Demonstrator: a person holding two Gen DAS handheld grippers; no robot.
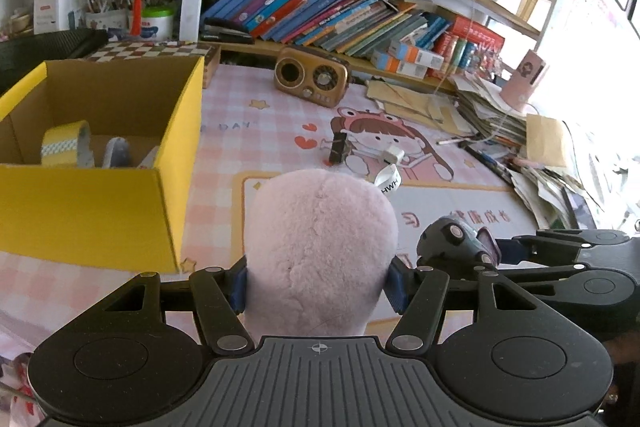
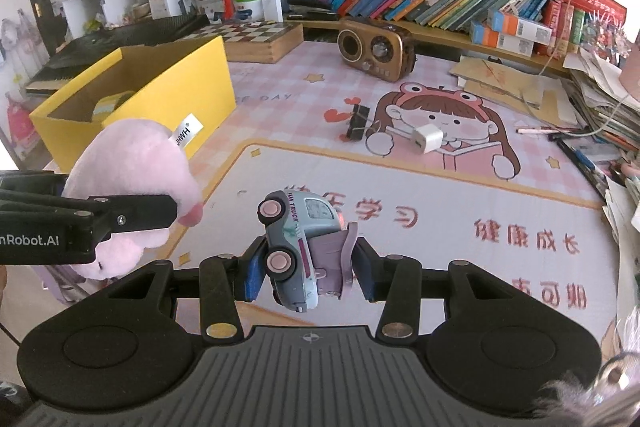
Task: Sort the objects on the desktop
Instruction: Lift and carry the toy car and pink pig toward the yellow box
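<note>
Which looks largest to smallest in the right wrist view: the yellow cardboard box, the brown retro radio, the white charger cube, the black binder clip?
1. Yellow cardboard box
2. Brown retro radio
3. White charger cube and black binder clip: they look alike, so unranked.

Both grippers are matte black: the left gripper (image 1: 320,281) and right gripper (image 2: 310,273) share ribbed grey bases, round side discs, silver rivets, blue finger pads (image 2: 253,277) and white lettering, apparently a brand name.

"FUN TRUCK" on toy car (image 2: 298,247)
</note>
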